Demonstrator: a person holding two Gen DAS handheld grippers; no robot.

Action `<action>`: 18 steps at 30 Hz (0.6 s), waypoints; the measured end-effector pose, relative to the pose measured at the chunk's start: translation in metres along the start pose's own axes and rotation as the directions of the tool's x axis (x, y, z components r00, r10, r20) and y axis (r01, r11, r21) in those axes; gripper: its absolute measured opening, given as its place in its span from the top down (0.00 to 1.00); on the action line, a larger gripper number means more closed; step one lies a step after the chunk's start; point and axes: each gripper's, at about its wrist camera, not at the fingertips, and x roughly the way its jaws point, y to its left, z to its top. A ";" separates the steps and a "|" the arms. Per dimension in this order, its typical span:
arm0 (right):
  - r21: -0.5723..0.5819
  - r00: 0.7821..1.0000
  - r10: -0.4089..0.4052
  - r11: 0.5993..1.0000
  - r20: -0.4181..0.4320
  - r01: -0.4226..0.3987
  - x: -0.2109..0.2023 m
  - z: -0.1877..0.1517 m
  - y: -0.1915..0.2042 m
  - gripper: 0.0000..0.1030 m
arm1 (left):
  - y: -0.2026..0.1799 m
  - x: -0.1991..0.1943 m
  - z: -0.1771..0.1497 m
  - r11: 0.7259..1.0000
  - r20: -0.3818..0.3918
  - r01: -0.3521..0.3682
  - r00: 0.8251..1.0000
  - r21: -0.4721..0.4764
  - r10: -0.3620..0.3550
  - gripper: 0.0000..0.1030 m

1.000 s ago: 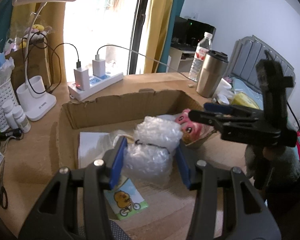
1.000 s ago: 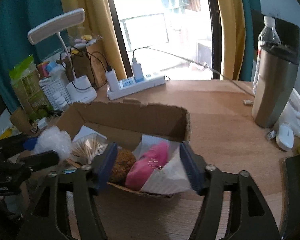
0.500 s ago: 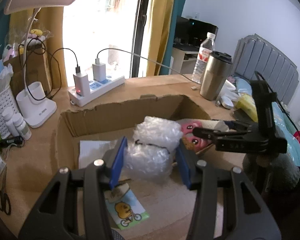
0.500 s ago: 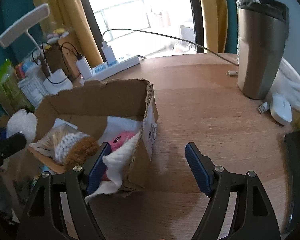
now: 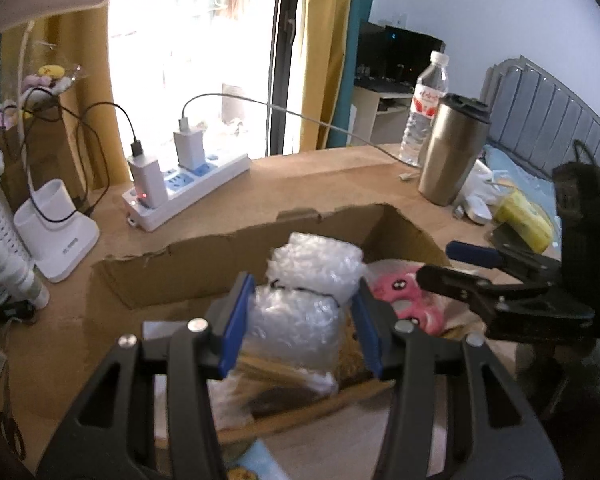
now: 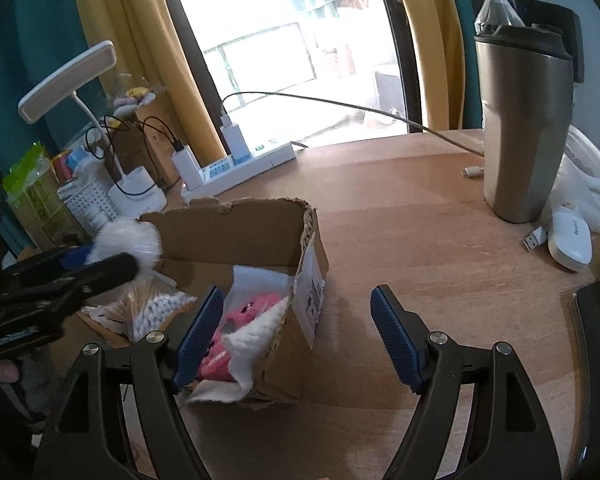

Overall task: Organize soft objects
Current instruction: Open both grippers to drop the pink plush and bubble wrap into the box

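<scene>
My left gripper [image 5: 300, 316] is shut on a roll of clear bubble wrap [image 5: 300, 300] and holds it over the open cardboard box [image 5: 204, 264]. A pink plush toy [image 5: 404, 300] lies in the box to the right of the wrap. In the right wrist view the box [image 6: 260, 232] holds the pink toy [image 6: 244, 320], white soft cloth [image 6: 256, 332] and a bag of cotton swabs [image 6: 152, 308]. My right gripper [image 6: 296, 332] is open and empty at the box's right end; its left finger is over the box corner. The left gripper [image 6: 80, 272] shows at the left with the wrap [image 6: 128, 240].
A steel tumbler [image 6: 524, 128] and water bottle [image 5: 424, 108] stand at the right on the wooden table [image 6: 420, 240]. A white mouse [image 6: 570, 236], USB stick [image 6: 534, 238], power strip [image 5: 188, 184], desk lamp base [image 5: 56, 236] and white basket [image 6: 88, 200] are around the box.
The right gripper opened and pulled back from the box's contents to its right end. The left gripper moved the bubble wrap to the right over the box.
</scene>
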 end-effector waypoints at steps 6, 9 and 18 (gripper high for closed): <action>0.029 1.000 0.008 1.000 0.005 -0.009 0.010 0.001 -0.010 0.23 | 0.002 0.025 0.008 1.000 -0.048 -0.003 0.999 -0.014 0.002 0.51; 0.036 1.000 0.015 0.999 0.002 -0.015 0.013 0.001 -0.013 0.23 | 0.007 0.030 0.011 1.000 -0.059 0.004 0.998 -0.021 -0.006 0.48; 0.028 1.000 0.001 1.000 -0.005 -0.001 0.013 0.001 -0.008 0.23 | 0.012 0.028 0.009 0.999 -0.063 0.015 0.998 -0.049 -0.018 0.30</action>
